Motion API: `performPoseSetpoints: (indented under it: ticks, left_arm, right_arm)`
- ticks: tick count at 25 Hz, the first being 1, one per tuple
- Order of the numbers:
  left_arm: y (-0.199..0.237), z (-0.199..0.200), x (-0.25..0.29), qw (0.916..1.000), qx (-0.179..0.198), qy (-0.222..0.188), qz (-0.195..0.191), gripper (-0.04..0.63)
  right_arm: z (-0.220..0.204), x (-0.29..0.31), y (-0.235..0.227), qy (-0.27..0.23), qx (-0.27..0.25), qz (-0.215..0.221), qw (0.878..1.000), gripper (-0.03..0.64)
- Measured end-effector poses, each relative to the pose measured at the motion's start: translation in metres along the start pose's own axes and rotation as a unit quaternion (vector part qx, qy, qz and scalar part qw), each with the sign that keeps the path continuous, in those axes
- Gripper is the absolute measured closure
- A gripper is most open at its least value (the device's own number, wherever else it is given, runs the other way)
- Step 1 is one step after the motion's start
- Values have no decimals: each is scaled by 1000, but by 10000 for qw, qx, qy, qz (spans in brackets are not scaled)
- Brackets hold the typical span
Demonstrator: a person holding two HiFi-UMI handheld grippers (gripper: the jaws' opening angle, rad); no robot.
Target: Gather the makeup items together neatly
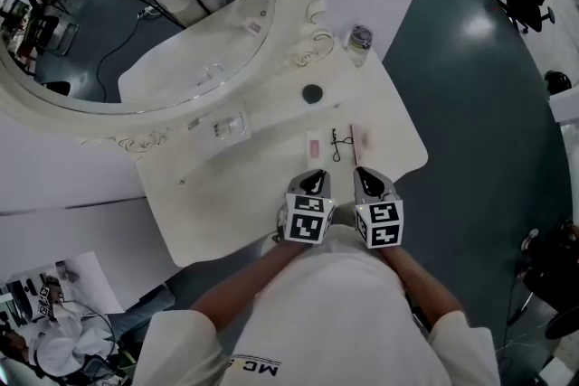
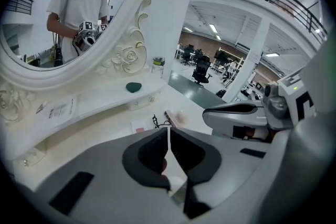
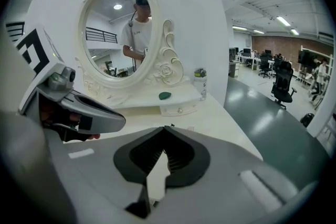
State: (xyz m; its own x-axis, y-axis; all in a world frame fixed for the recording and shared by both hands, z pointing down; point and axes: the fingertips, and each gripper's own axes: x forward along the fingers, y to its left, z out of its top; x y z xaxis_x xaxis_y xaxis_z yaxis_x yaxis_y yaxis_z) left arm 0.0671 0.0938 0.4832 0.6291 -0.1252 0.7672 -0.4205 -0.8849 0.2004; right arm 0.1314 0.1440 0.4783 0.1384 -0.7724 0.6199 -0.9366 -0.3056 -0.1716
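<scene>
Both grippers sit side by side at the near edge of the white table (image 1: 389, 117), just apart from each other and angled down at it. The left gripper (image 2: 168, 131) has its jaws pretty much together, with only a hairline slit between the tips and nothing in there that I can see. The right gripper (image 3: 164, 131) has its jaws fully together and empty.

The makeup items lie in a loose row just beyond the jaw tips. There's a small pale card with a pink patch (image 1: 313, 145), a thin black wiry piece (image 1: 336, 144) beside it, and a pinkish flat stick (image 1: 360, 138) on the right. They're close together, but I can't tell if any of them touch.

Further back, a dark green round pad (image 1: 312, 93) sits on the raised shelf under the oval mirror (image 1: 54, 99). A small bottle (image 1: 360, 39) stands at the shelf's right end and a clear box (image 1: 230, 126) lies off to the left, all well apart from the row.
</scene>
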Motion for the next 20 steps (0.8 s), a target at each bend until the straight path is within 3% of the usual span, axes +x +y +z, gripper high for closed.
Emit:
performPoseSetpoints:
  ticks: [4, 8, 20]
  left_arm:
    - [-3, 1, 3, 9999, 84, 24, -49, 572]
    - [-5, 4, 4, 9996, 265, -22, -101, 572]
    - [3, 10, 6, 9998, 175, -56, -17, 572]
  right_arm:
    - [4, 2, 3, -46, 237, 318, 9992, 615]
    - [6, 0, 9, 23, -1, 651, 9979, 615]
    - [31, -5, 12, -245, -205, 695, 9971, 615]
